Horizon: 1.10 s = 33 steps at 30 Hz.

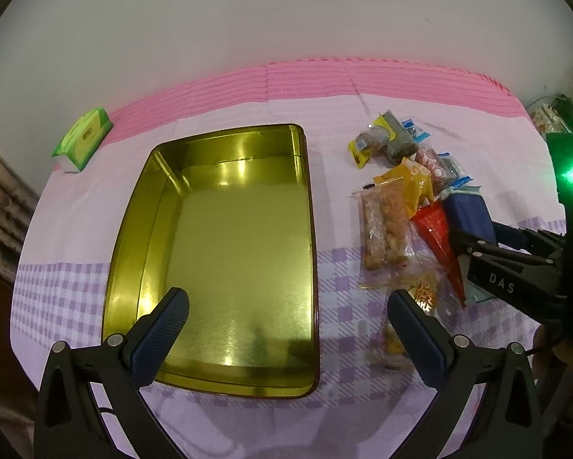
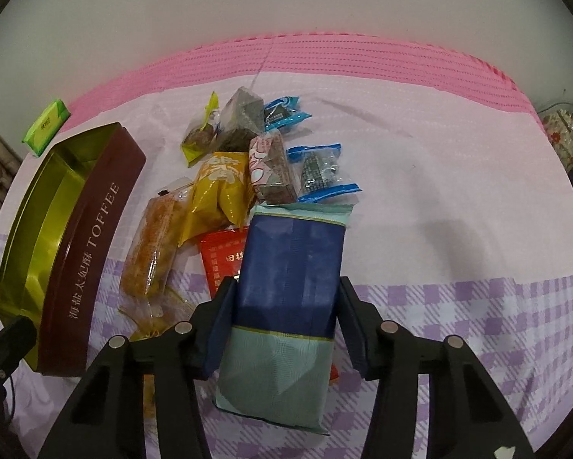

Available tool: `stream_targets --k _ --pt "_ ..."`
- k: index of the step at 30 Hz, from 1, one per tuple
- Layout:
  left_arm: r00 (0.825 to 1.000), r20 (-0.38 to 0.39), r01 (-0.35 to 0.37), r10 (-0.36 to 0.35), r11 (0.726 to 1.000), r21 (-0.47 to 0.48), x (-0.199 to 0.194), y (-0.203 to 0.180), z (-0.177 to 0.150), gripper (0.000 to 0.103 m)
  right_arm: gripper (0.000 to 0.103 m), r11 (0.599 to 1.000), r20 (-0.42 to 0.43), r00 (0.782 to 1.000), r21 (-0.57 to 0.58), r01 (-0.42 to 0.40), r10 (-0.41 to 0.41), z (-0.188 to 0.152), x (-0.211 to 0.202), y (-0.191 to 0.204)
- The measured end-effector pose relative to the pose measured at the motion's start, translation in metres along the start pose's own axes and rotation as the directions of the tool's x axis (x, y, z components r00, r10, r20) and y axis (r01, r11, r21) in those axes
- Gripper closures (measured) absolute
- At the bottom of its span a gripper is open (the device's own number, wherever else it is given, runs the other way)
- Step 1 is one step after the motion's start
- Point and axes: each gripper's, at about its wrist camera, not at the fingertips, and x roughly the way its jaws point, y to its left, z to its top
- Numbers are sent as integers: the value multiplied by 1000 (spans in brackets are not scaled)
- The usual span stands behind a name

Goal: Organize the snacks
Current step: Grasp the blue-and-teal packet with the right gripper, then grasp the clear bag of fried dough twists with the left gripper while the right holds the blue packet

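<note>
An open gold tin (image 1: 310,199) with a brown outer wall (image 2: 91,244) marked TOFFEE lies on the cloth with nothing in it. To its right is a heap of snacks: a clear-wrapped pastry (image 2: 152,252), a yellow packet (image 2: 221,187), a red packet (image 2: 221,256) and several small dark sweets. My right gripper (image 2: 286,283) is shut on a blue and pale green packet (image 2: 290,260), pads pressing its long sides, at the heap's near end. The left wrist view shows that gripper (image 1: 474,244) on the same packet (image 1: 470,214). My left gripper (image 1: 288,298) hangs open over the tin's near end.
A green tissue pack (image 1: 83,139) lies beyond the tin's far left corner. The table wears a pink and lilac checked cloth (image 2: 458,199) against a pale wall. Cluttered items (image 2: 564,134) stand off the table's right edge. A small orange-printed wrapper (image 1: 424,292) lies near my left gripper's right finger.
</note>
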Motion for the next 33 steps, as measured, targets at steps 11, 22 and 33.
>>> stream_targets --k 11,22,33 --pt "998 -16 64 -64 998 12 0 -8 -1 0 55 998 7 998 43 56 -56 -6 -9 -35" --pt "993 -35 112 -110 992 51 -2 -22 2 0 56 985 -16 989 86 149 -148 -21 -11 -90" --pt "976 -116 197 -185 976 96 -1 -43 12 1 56 984 -13 987 76 162 -162 -23 -10 -113"
